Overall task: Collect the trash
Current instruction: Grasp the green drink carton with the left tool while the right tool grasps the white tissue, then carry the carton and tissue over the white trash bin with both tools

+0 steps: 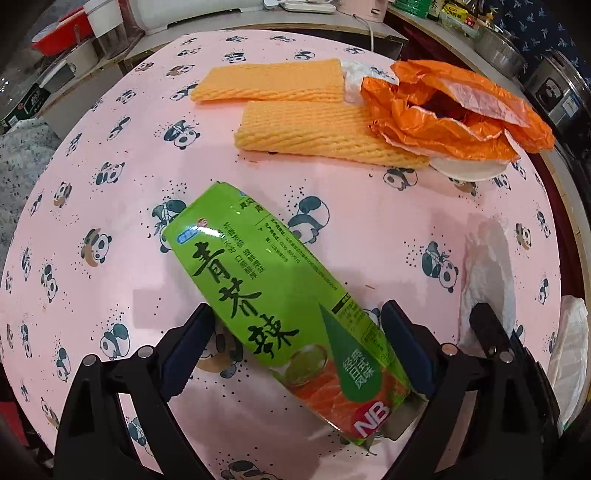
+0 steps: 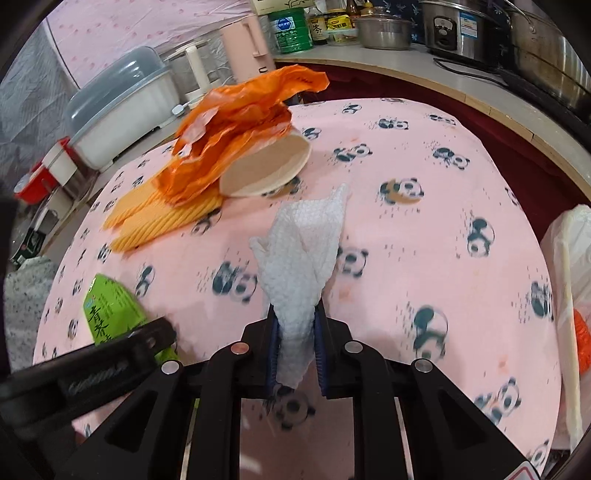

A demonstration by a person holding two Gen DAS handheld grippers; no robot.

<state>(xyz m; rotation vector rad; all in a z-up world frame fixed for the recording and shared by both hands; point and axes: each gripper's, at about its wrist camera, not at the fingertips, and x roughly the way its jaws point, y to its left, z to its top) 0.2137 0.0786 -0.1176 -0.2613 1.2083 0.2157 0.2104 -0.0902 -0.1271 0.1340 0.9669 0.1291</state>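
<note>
A green snack box [image 1: 280, 295] lies slantwise on the pink panda tablecloth [image 1: 110, 206]. My left gripper [image 1: 295, 314] is open and straddles it, one finger on each side, with a gap showing by the left finger. In the right wrist view, my right gripper [image 2: 297, 314] is shut on a crumpled white paper towel [image 2: 303, 251], which sticks up from between the pads. The green box [image 2: 110, 306] shows there at the lower left, under the black left gripper. An orange plastic bag [image 1: 454, 110] lies at the far side of the table.
Two yellow foam net sleeves [image 1: 314, 133] lie beside the orange bag, with a round white paper plate [image 2: 269, 170] under it. A white plastic bag [image 2: 569, 258] hangs at the table's right edge. Pots, jars and a rice cooker [image 2: 458, 26] crowd the counter behind.
</note>
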